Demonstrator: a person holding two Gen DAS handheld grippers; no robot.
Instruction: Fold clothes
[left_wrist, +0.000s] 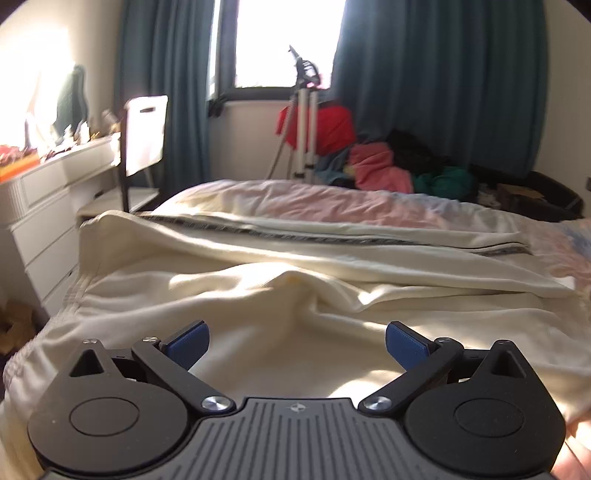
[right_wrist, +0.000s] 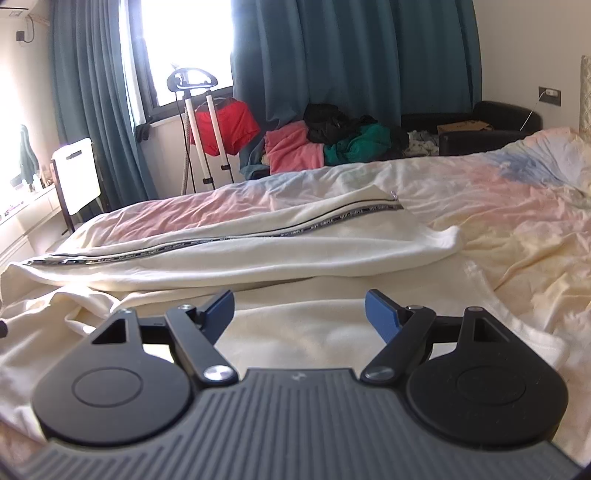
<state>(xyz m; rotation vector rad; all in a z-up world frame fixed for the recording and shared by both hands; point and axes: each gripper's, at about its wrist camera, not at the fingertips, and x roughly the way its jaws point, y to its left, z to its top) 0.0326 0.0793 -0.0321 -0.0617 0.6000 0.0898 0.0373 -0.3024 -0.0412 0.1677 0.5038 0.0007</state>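
Note:
A cream garment (left_wrist: 295, 288) with a black lettered stripe (left_wrist: 314, 236) lies spread across the bed, rumpled near me. It also shows in the right wrist view (right_wrist: 258, 251), where the stripe (right_wrist: 295, 230) runs along a folded-over part. My left gripper (left_wrist: 297, 345) is open and empty, low over the cream fabric near its ribbed hem. My right gripper (right_wrist: 299, 314) is open and empty, just above the same garment's near part.
The bed has a pastel pink and blue sheet (right_wrist: 498, 206). A heap of clothes (right_wrist: 332, 144) lies beyond the bed by teal curtains. A garment steamer stand (right_wrist: 201, 129) holds a red top. A white dresser (left_wrist: 48, 206) and chair (left_wrist: 144, 140) stand left.

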